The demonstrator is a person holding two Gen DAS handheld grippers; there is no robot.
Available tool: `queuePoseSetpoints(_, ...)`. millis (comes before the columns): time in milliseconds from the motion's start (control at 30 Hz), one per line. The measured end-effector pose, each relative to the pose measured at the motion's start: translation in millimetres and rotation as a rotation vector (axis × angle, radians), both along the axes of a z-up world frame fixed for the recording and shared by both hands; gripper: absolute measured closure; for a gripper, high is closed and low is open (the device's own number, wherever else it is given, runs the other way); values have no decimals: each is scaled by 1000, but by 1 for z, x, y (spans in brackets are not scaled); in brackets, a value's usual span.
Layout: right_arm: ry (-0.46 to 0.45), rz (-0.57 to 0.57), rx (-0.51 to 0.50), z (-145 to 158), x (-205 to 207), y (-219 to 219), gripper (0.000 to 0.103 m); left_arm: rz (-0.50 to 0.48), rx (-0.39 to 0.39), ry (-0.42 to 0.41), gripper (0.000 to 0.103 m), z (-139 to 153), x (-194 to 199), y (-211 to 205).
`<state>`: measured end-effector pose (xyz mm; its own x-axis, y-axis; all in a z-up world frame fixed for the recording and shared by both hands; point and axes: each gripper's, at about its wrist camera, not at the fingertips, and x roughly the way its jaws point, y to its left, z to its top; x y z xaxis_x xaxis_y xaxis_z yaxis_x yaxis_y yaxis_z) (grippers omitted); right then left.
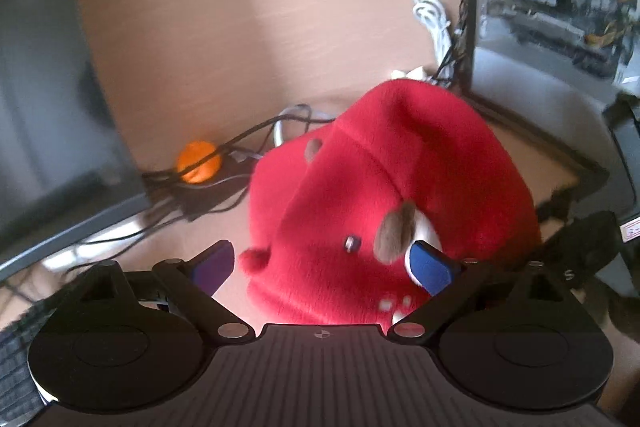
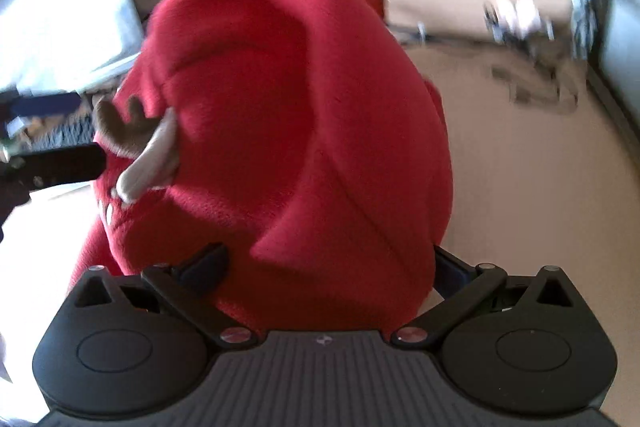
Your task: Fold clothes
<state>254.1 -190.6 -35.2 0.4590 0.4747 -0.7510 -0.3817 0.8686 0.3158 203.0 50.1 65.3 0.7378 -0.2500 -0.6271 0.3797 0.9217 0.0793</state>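
Red fleece garment fills the centre of both views, bunched in a mound on a pale wood desk, with brown antler and white trim patches. The left tool is spread wide, its blue pads on either side of the fleece's lower edge. The right tool is also spread, with fleece lying between its fingers. An orange ball sits among black cables at centre left. No writing is legible.
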Motion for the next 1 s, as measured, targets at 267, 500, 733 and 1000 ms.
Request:
queuePoseSetpoints(267, -38, -237, 271, 12, 3, -77, 15, -98, -218, 109, 5, -23, 50, 24)
queuePoseSetpoints(500, -51, -194, 348, 19, 8, -74, 57, -348, -528, 280, 6, -7, 32, 37)
queuePoseSetpoints(733, -164, 17, 189, 53, 18, -3, 59, -153, -371, 234, 6, -11, 9, 64)
queuePoseSetpoints(1000, -289, 177, 30, 79, 22, 53, 43, 100, -31, 164, 5, -30, 30, 49)
